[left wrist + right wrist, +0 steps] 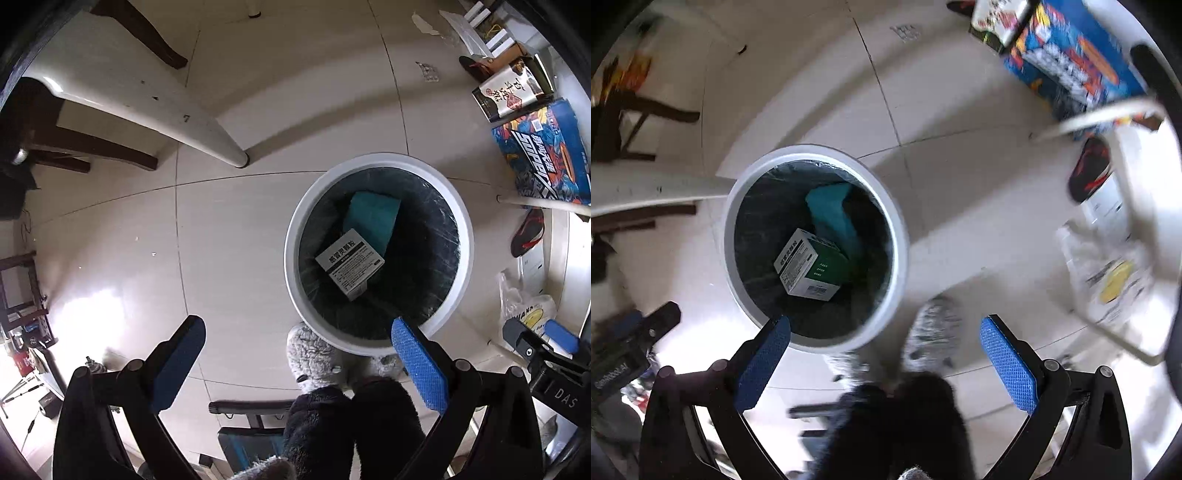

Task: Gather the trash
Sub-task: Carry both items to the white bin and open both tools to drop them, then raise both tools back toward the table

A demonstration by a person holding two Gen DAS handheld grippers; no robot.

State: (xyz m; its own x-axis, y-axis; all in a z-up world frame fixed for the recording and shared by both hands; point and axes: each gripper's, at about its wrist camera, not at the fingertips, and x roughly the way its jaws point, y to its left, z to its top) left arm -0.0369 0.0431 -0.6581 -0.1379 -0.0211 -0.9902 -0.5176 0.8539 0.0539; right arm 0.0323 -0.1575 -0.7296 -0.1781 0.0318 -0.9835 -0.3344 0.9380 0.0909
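Both tools, left [297, 363] and right [886, 360], gape empty over the round white liner-lined bin [466, 236]; the white-and-green cardboard box [349, 263] and teal packet [373, 218] inside look light, probably crushable, best pinched across flat faces.

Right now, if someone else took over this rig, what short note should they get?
Left tool: open, empty, pointing down beside the white bin.
Right tool: open, empty, over the bin's near rim.
In the bin: a white-and-green box and a teal packet, on the black liner.
Done: those two pieces are binned.
Left: a small foil blister pack lies on the floor beyond the bin; possibly trash, check it.
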